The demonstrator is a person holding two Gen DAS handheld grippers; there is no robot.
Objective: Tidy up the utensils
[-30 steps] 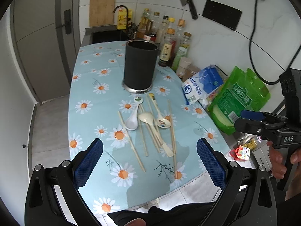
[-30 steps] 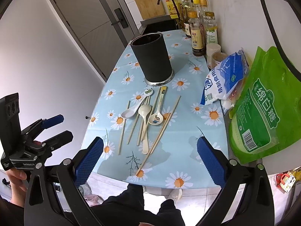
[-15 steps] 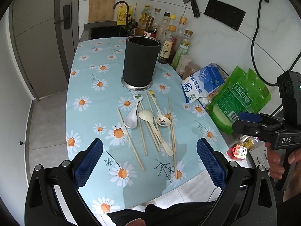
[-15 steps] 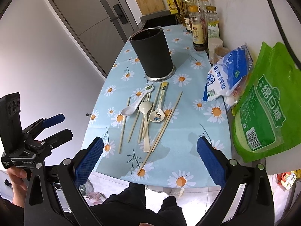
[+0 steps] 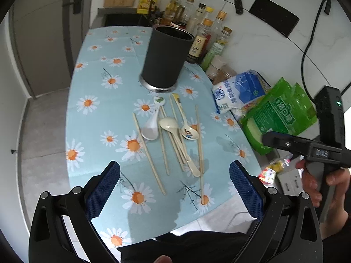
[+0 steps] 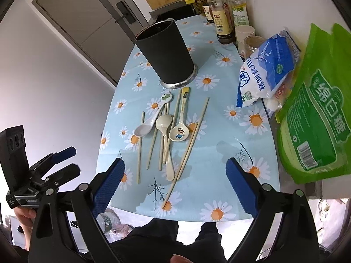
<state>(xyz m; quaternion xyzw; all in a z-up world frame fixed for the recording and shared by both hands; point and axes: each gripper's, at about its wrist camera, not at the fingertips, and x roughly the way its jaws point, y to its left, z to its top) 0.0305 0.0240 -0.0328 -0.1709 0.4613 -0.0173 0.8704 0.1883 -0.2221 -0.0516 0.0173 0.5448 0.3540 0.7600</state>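
A black cylindrical utensil holder (image 5: 166, 59) (image 6: 166, 52) stands upright on the daisy tablecloth (image 5: 98, 92) (image 6: 219, 144). In front of it lie three ceramic spoons: white (image 5: 151, 125) (image 6: 151, 120), cream (image 5: 175, 135) (image 6: 165, 135) and cartoon-printed (image 5: 186, 122) (image 6: 181, 122), among several wooden chopsticks (image 5: 148, 153) (image 6: 190, 140). My left gripper (image 5: 174, 188) is open and empty above the table's near edge. My right gripper (image 6: 174, 183) is open and empty, also near that edge.
Sauce bottles (image 5: 206, 37) (image 6: 221, 15) and jars line the wall. A blue-white bag (image 5: 239, 92) (image 6: 267, 65) and a green sugar bag (image 5: 278, 114) (image 6: 316, 118) lie on the right. A sink (image 5: 125, 19) is at the far end.
Both grippers have moved forward and lower toward the table; the utensils look nearer. Nothing on the table has moved.
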